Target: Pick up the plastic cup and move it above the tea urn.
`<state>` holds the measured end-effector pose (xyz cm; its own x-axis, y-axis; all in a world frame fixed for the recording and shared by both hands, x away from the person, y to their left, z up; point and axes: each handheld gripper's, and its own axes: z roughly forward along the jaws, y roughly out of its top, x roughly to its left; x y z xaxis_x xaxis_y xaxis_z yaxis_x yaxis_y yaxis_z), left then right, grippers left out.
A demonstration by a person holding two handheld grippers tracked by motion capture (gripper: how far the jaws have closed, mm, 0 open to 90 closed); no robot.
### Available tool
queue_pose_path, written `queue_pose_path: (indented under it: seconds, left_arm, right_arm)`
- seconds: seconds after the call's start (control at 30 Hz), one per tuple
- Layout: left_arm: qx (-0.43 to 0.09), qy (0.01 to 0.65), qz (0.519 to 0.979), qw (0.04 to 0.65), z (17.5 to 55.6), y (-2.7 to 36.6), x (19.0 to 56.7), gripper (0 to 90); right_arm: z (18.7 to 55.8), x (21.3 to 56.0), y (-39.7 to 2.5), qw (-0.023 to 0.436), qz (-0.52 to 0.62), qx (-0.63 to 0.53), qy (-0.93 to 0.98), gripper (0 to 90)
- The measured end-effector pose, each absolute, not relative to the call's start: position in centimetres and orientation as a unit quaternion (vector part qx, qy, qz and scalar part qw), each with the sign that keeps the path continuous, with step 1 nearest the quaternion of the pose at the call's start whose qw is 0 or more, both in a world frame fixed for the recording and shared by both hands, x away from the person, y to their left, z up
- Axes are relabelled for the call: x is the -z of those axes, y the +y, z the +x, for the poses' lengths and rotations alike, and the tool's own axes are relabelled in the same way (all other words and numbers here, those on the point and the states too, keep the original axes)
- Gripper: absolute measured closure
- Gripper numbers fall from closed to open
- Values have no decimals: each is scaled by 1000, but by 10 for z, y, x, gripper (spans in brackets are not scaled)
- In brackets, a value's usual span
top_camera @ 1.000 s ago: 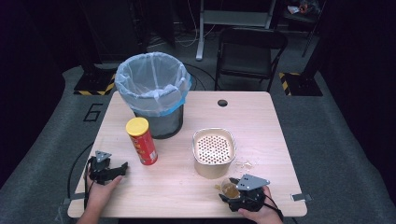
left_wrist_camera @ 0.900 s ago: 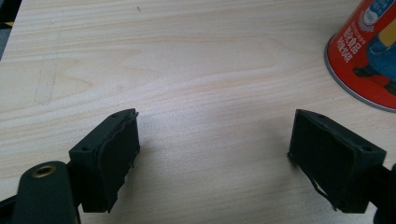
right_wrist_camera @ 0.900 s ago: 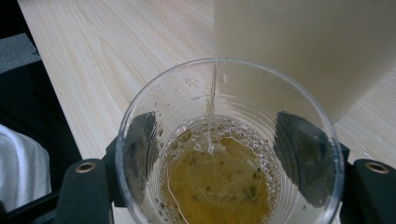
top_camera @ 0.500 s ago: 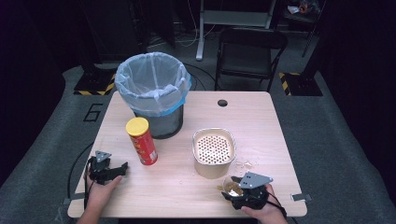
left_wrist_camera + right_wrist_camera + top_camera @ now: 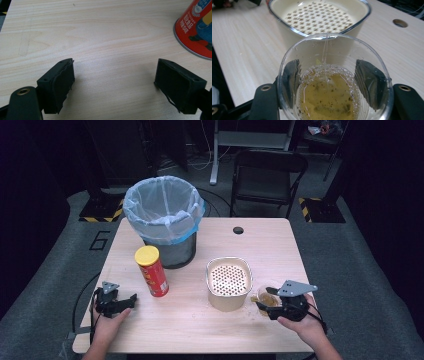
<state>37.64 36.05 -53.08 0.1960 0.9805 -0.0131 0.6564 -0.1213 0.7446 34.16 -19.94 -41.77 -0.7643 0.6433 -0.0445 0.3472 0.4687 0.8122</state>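
One cup point(image 5: 329, 95), one strainer point(image 5: 229, 282), one can point(image 5: 151, 270), one bin point(image 5: 163, 220).

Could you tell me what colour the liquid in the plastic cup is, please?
Yellowish-brown with dark flecks, clearest in the right gripper view: liquid.

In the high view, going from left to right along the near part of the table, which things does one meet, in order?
Left tongs → red cylindrical chip can with yellow lid → cream perforated strainer container → clear plastic cup of yellowish liquid → right tongs, jaws set either side of that cup.
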Motion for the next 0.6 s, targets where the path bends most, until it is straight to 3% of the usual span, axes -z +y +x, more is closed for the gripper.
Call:
queue_pose_path:
  seconds: [0.6]
  left_arm:
    - [-254,581,704,319,376,360,531,155]
  right_arm:
    - [405,396,-208,208,332,-433,812,377]
